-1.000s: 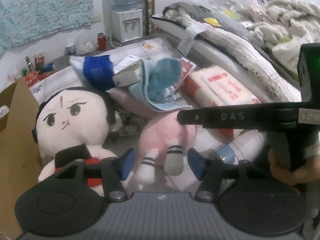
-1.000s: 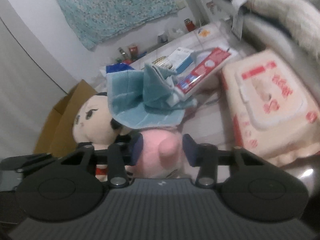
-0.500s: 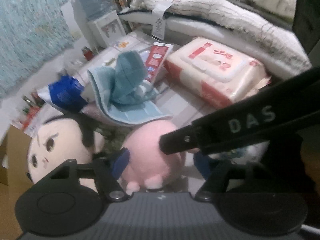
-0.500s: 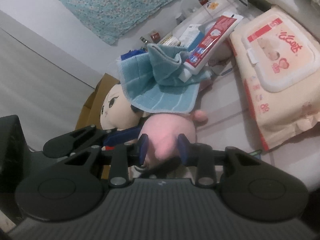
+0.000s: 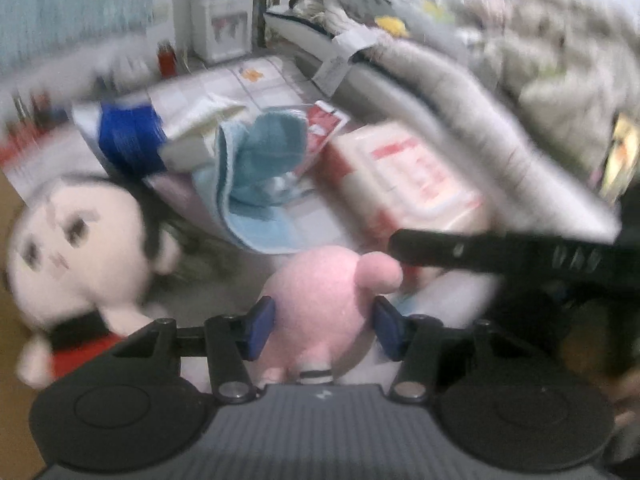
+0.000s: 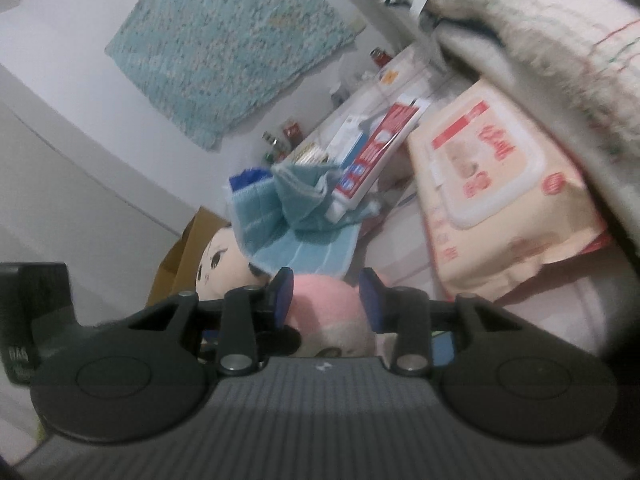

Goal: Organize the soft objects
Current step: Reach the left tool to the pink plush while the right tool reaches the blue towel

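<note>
A pink plush toy (image 5: 320, 300) with striped socks sits between the blue pads of my left gripper (image 5: 324, 322), which is closed on its body. In the right wrist view the same pink plush (image 6: 328, 304) sits between the pads of my right gripper (image 6: 326, 300), which is closed on it too. A big-headed doll (image 5: 80, 240) with black hair and a red outfit lies to the left, also in the right wrist view (image 6: 216, 260). A blue cloth (image 5: 256, 176) lies crumpled behind the plush, also in the right wrist view (image 6: 296, 224).
A pack of wet wipes (image 6: 496, 196) lies at the right. A toothpaste tube (image 6: 376, 156) rests on the blue cloth. Folded blankets (image 5: 460, 76) pile up at the back right. A cardboard box (image 6: 180, 256) stands left of the doll. A water dispenser (image 5: 222, 24) stands by the far wall.
Both grippers have closed in on the pink plush and taken hold of it. The left view has swung and is blurred by motion. The right gripper's body has shifted right in the left view.
</note>
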`<state>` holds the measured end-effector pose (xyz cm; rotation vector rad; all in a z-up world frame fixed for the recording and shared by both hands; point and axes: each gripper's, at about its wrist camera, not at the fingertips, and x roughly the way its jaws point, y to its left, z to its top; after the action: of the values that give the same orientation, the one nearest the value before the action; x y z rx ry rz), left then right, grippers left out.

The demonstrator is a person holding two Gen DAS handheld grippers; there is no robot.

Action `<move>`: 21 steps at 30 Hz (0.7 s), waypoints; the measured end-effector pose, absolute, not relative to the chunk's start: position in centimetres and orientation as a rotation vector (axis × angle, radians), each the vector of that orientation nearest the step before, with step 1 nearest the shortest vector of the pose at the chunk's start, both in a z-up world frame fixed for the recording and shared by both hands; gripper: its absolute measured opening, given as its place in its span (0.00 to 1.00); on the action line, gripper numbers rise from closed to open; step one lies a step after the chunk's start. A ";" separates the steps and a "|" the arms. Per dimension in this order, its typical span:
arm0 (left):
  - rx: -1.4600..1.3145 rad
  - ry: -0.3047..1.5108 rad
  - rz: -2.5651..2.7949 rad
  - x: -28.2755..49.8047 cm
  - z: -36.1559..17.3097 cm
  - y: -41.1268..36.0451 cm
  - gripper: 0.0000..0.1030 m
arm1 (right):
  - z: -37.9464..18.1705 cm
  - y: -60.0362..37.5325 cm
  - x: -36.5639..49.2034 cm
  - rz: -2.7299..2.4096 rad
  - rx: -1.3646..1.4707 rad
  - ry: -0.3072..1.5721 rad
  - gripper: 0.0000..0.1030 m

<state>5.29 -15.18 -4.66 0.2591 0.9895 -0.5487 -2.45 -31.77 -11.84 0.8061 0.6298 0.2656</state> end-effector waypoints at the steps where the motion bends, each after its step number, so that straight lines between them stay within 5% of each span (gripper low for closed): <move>1: 0.190 1.012 -0.573 5.6 -4.5 -14.7 0.53 | -11.8 -32.0 -2.6 0.255 0.811 0.622 0.37; 10: -0.284 1.199 -0.588 9.5 -7.7 -11.9 0.56 | -12.1 -32.3 -2.9 0.205 0.805 0.618 0.40; 21: -0.080 1.085 -0.388 10.0 -5.6 -11.5 0.72 | -12.7 -30.8 -1.3 0.212 0.764 0.665 0.41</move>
<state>10.01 -11.45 -5.59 -0.0798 1.0851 -0.3880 -1.26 -30.76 -12.72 0.7640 0.6648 0.2115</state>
